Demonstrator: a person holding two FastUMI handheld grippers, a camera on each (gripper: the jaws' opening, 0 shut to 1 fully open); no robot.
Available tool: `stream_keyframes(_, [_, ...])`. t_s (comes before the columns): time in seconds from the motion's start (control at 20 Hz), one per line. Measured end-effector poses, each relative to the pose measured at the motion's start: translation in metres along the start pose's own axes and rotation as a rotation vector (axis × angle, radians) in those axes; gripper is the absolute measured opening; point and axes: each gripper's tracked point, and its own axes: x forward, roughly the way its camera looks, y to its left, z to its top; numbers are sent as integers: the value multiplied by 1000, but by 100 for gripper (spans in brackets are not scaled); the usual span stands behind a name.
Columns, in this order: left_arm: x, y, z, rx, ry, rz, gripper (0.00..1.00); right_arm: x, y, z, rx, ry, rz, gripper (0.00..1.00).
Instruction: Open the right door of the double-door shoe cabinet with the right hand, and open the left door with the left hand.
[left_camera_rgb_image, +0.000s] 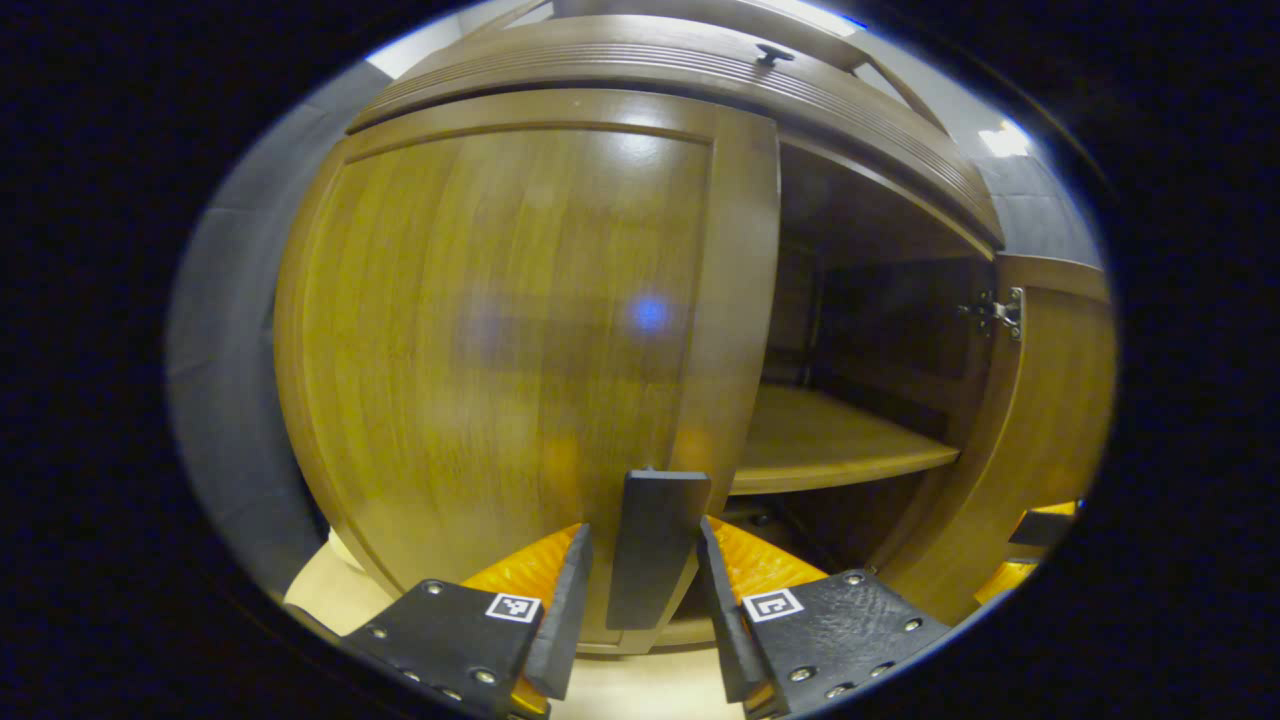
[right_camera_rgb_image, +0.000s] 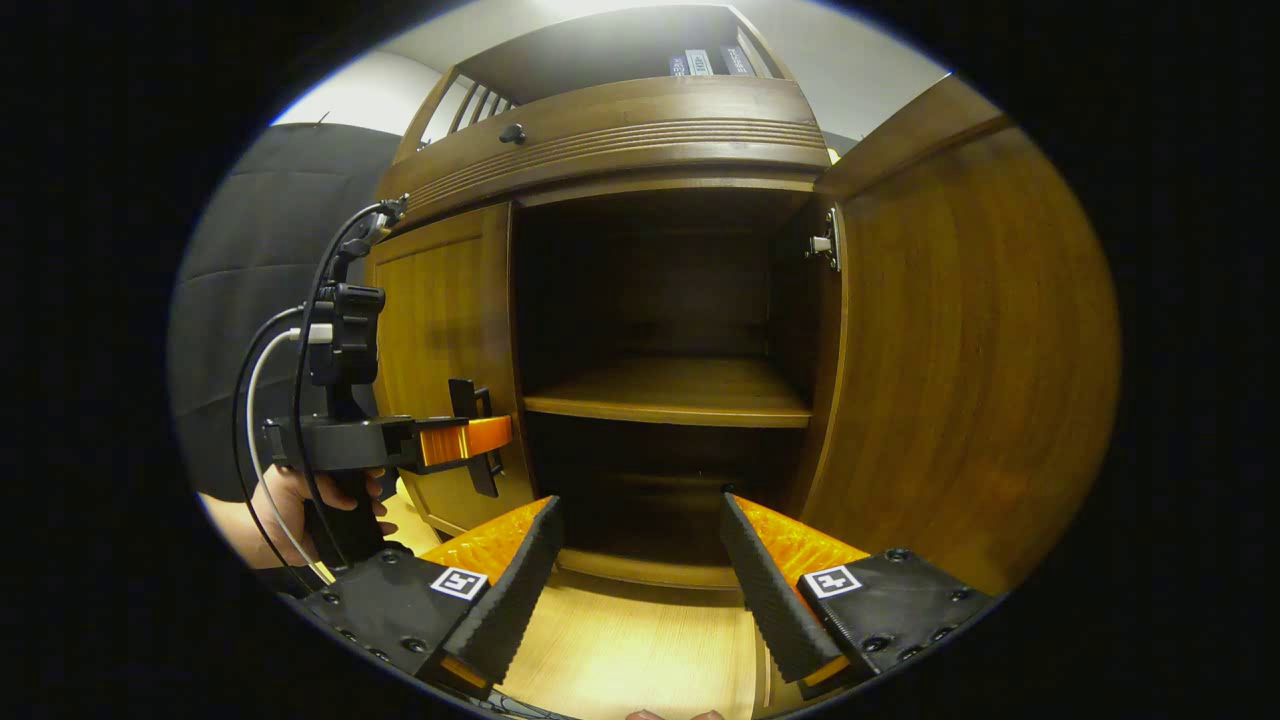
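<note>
Our left gripper (left_camera_rgb_image: 640, 590) has its fingers spread either side of the dark handle (left_camera_rgb_image: 655, 545) on the left door (left_camera_rgb_image: 500, 330), not yet pinching it; that door sits closed straight ahead. Our right gripper (right_camera_rgb_image: 640, 580) hangs released and empty, the right door (right_camera_rgb_image: 960, 350) swung wide just right of its fingers, a shelf (right_camera_rgb_image: 670, 395) showing beyond. We judge half done: the left door remains.
</note>
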Motion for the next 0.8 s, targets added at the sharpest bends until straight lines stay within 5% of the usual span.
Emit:
stream_keyframes(0.15, [-8,-1,0,-57,-8,8,46,-1,-2,-2,0,2,-3,95])
stream_keyframes(0.7, [-6,-5,-15,69,14,31,11,-6,0,0,26,0,3,95])
stream_keyframes(0.8, [-8,-5,-16,55,25,6,11,-11,2,0,28,-4,2,95])
